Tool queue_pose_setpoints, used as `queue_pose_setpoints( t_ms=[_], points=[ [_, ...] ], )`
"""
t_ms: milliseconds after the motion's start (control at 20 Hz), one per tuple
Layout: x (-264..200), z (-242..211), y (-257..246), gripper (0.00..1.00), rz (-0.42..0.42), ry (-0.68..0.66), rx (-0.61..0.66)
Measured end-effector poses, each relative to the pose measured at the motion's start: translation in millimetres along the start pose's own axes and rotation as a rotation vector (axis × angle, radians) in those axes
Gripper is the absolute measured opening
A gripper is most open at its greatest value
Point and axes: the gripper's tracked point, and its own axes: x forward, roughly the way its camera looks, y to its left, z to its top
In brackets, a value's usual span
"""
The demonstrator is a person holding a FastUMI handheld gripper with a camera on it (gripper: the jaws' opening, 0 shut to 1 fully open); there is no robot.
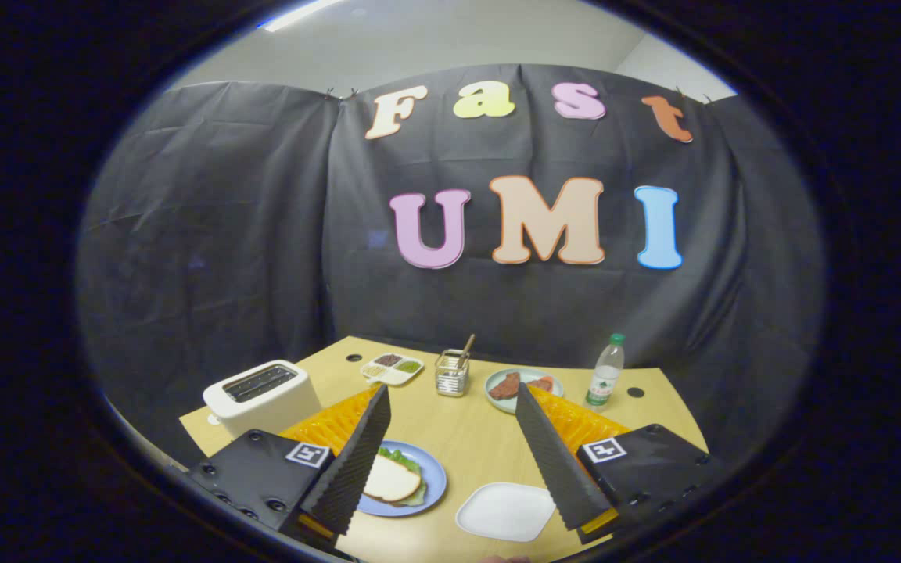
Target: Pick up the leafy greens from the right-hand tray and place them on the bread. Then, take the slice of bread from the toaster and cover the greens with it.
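My gripper (450, 450) is open, held high above the wooden table with nothing between its fingers. Below the left finger (357, 461) lies a blue plate (433, 475) carrying leafy greens (400, 457) with a slice of bread (389, 478) resting on top of them. A white square tray (507, 511) lies bare between the fingers, near the right finger (556, 461). The white toaster (261, 395) stands beyond the left finger at the table's left side; its slots look dark and I see no bread sticking out.
Further back stand a white divided dish (393, 367) of condiments, a clear holder (452, 372) with sticks, a pale green plate (525, 389) with reddish meat slices, and a plastic water bottle (605, 373). The table's edges run close behind these.
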Motion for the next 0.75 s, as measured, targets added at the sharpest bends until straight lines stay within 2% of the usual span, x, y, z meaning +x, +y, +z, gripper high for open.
queue_pose_setpoints(
  t_ms=[150, 300, 500, 750],
  points=[
    [-18, 18, -13, 1.0, -0.069, -0.077, -0.01],
    [-31, 23, -21, 1.0, -0.116, -0.1, -0.02],
    [-40, 28, -31, 1.0, -0.142, -0.097, 0.003],
    [-55, 65, -47, 1.0, -0.187, -0.19, -0.034]
  ],
)
